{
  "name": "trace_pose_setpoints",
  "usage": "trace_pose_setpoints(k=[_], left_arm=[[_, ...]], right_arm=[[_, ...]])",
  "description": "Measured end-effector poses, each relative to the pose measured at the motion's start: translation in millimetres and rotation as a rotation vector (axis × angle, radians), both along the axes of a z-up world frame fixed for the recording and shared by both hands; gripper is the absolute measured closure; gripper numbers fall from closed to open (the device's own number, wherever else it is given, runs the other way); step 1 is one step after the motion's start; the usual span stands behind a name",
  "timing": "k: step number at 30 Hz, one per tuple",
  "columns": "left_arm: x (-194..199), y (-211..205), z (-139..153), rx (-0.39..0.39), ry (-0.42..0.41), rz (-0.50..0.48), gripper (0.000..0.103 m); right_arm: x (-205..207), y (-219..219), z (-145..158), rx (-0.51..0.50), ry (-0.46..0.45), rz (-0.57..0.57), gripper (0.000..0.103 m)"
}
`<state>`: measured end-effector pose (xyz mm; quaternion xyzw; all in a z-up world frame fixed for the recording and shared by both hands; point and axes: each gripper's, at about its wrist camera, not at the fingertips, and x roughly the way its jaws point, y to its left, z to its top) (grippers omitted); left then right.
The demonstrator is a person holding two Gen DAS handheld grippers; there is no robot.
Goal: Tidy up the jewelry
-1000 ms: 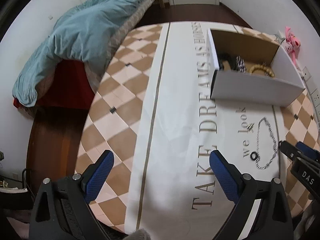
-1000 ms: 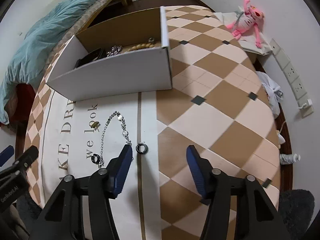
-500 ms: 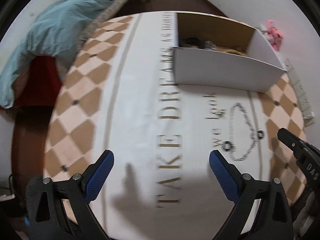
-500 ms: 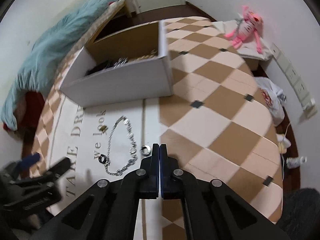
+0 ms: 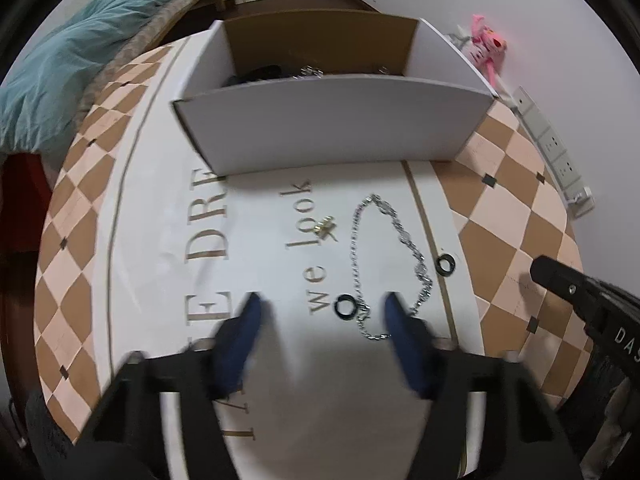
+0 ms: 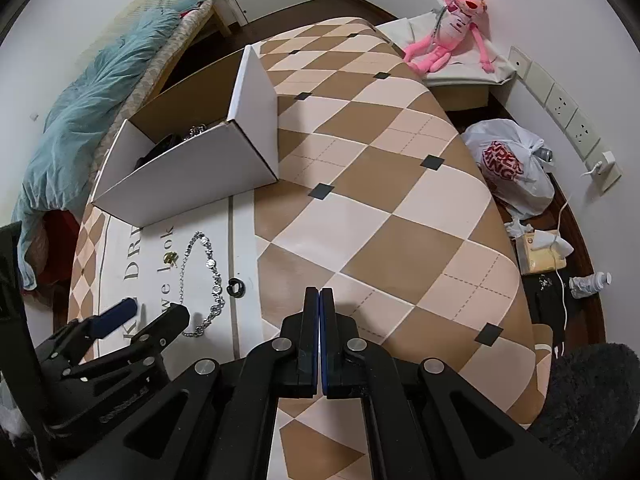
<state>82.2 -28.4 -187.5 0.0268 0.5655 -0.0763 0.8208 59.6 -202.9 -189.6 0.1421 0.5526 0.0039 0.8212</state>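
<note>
Left gripper (image 5: 320,306): your jaws are closing, still apart; a small black ring (image 5: 345,306) and the near end of a silver chain necklace (image 5: 390,256) lie between them.
Right gripper (image 6: 320,294): clenched on nothing, over the checked surface (image 6: 400,200).
Second black ring (image 6: 237,287): right of the chain.
White cardboard box (image 5: 332,128): far side, jewelry inside.

Both grippers are black plastic frames with blue pads on their fingers. The right gripper (image 6: 320,296) shows round silver screws; its side bears white letters "DAS". The left gripper (image 5: 322,312) looks blurred.
</note>
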Motion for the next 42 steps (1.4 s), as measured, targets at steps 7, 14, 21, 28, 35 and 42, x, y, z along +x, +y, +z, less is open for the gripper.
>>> trace_pose_setpoints(k=[7, 14, 21, 28, 35, 42], left_arm=[[0.1, 9.5, 9.8, -0.027, -0.051, 0.001, 0.093], [-5.3, 48.0, 32.5, -0.065, -0.088, 0.084, 0.093], [-3.3, 77.3, 10.0, -0.095, -0.008, 0.147, 0.093], [-9.2, 95.7, 5.2, -0.154, 0.058, 0.253, 0.086], [-19.6, 116.2, 14.0, -0.141, 0.031, 0.308, 0.037], [-33.6, 112.1, 9.8, -0.090, 0.027, 0.258, 0.037]], right_arm=[[-0.2, 0.6, 5.3, 0.014, -0.012, 0.002, 0.102], [8.0, 13.7, 5.7, 0.098, -0.012, 0.044, 0.102], [19.5, 54.7, -4.1, 0.081, 0.000, 0.162, 0.090], [19.3, 85.1, -12.3, -0.080, -0.018, 0.229, 0.066], [22.6, 85.8, -13.1, -0.113, -0.034, 0.232, 0.103], [7.7, 66.5, -6.2, -0.035, -0.041, 0.195, 0.103]])
